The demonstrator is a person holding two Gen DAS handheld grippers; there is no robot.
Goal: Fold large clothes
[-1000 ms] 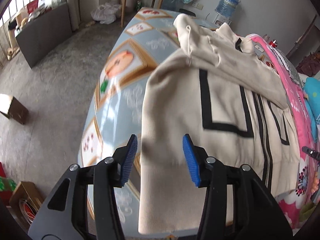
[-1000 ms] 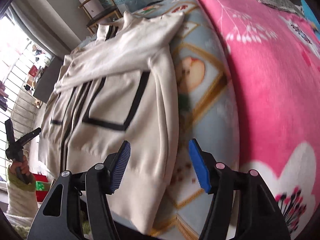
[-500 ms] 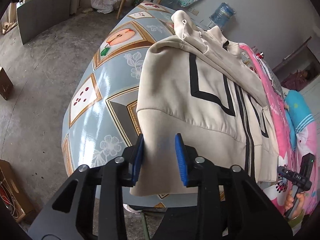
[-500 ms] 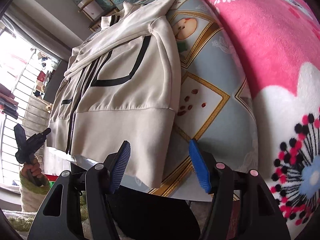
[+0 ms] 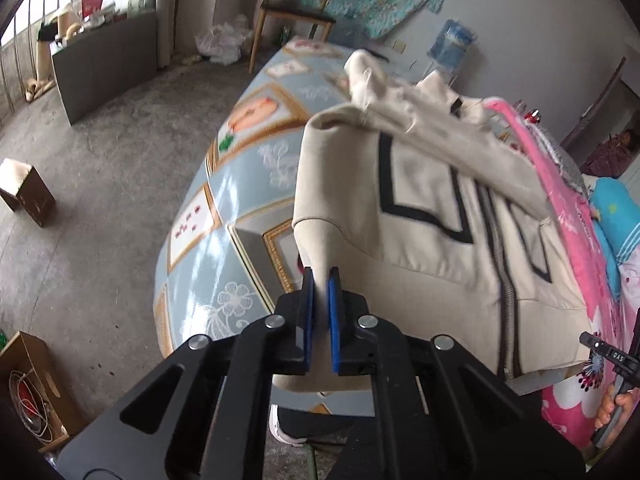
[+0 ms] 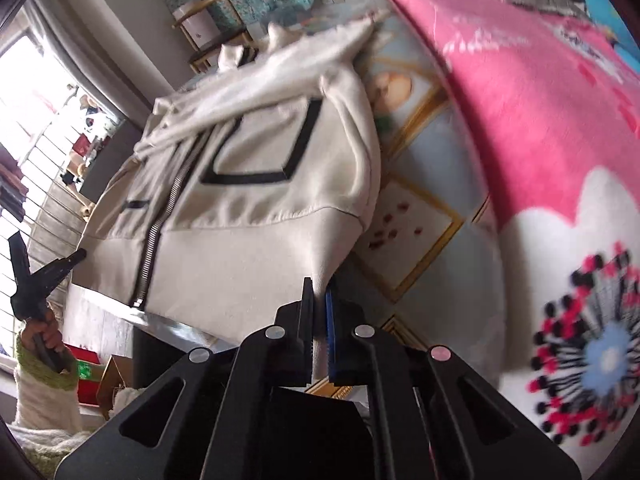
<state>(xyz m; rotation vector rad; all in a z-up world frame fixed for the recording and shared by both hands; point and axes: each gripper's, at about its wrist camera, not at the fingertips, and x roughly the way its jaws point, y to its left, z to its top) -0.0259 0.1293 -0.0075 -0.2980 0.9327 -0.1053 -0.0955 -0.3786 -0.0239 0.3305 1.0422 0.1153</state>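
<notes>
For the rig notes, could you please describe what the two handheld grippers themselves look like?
Both the left gripper and the right gripper share one design: matte black angular frames with triangular cut-outs, round silver pivot bolts, and flat blue ribbed pads on the fingers. No cables show.

A wooden chair (image 5: 294, 16) stands beside a water jug (image 5: 454, 46).
</notes>
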